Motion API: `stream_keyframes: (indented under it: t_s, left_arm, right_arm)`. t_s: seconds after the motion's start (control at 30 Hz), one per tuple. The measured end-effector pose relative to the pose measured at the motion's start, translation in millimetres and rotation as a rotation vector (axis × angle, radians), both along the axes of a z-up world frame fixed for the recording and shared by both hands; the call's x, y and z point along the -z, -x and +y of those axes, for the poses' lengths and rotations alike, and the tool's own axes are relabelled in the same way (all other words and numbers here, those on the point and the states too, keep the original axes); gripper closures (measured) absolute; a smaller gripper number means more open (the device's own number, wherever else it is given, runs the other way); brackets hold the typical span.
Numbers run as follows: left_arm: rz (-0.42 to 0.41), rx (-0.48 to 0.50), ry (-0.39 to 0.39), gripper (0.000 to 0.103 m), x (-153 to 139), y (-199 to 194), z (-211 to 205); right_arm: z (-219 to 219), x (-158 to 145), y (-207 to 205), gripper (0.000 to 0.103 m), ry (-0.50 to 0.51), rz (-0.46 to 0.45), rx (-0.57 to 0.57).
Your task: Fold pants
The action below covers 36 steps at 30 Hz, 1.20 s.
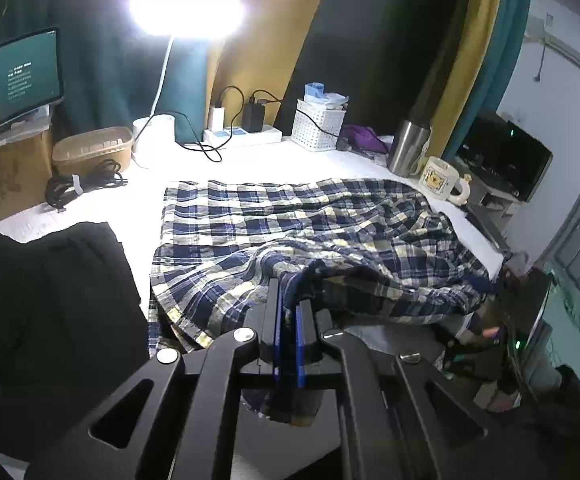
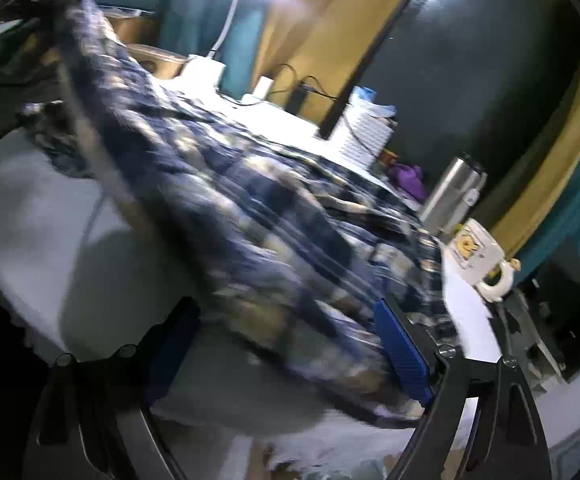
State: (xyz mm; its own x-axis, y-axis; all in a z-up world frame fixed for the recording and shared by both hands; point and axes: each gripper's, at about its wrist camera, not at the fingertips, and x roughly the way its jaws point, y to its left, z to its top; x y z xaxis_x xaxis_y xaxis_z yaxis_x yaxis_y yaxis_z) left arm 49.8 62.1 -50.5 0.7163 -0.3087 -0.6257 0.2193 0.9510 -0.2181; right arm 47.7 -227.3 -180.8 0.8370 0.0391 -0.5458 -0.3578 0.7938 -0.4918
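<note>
Blue, white and yellow plaid pants lie spread and rumpled across the white table. My left gripper is shut on a bunched near edge of the cloth, which is pinched between its blue pads and lifted a little off the table. In the right wrist view the pants are motion-blurred, and one part rises toward the upper left. My right gripper stands open at the cloth's near edge. Its blue pads are wide apart and do not press on the fabric.
A folded black garment lies at the near left. Along the back stand a tan container, coiled cable, lamp, power strip and white basket. A steel tumbler and mug stand beside the pants' right end.
</note>
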Motion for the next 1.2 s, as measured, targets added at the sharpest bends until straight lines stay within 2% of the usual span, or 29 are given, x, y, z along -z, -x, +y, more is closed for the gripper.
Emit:
stream_keyframes:
  t_s: [0.13,0.3,0.57,0.63,0.67,0.7,0.73,0.77,0.8,0.87,0.93,1.2]
  left_arm:
    - [0.024,-0.007,-0.019,0.099,9,-3,0]
    - [0.065,-0.028,-0.031,0.099,22,-9,3]
    - [0.072,-0.041,-0.046,0.099,32,-14,5]
    - [0.056,-0.034,-0.076,0.099,36,-12,2]
    - [0.051,-0.027,-0.086,0.099,38,-12,0]
    - [0.047,-0.020,-0.097,0.099,41,-12,-1]
    - [0.045,-0.016,-0.108,0.099,43,-11,-2]
    - [0.043,-0.013,-0.124,0.099,46,-11,-4]
    - [0.041,-0.013,-0.145,0.099,49,-12,-5]
    - [0.032,-0.017,-0.228,0.099,56,-13,-12]
    - [0.028,-0.001,-0.280,0.099,63,-15,-18]
    - [0.057,0.038,-0.331,0.098,84,-21,-30]
  right_arm:
    - [-27,1,-10,0.013,0.011,-0.049,0.060]
    - [-60,-1,-27,0.014,0.000,-0.052,0.117]
    - [-85,-3,-33,0.015,-0.080,-0.021,0.050]
    - [-88,-3,-34,0.023,-0.102,-0.010,0.044]
    - [-89,-3,-35,0.034,-0.100,-0.005,0.054]
    - [-89,-3,-34,0.040,-0.100,-0.002,0.060]
    - [-91,-3,-36,0.040,-0.106,0.007,0.062]
    - [-93,-4,-37,0.045,-0.123,0.022,0.068]
    - [-94,-4,-38,0.052,-0.136,0.039,0.069]
    - [-95,-5,-42,0.059,-0.152,0.067,0.084]
    - [-94,-6,-44,0.063,-0.158,0.078,0.096]
    - [-94,-8,-49,0.069,-0.191,0.107,0.139]
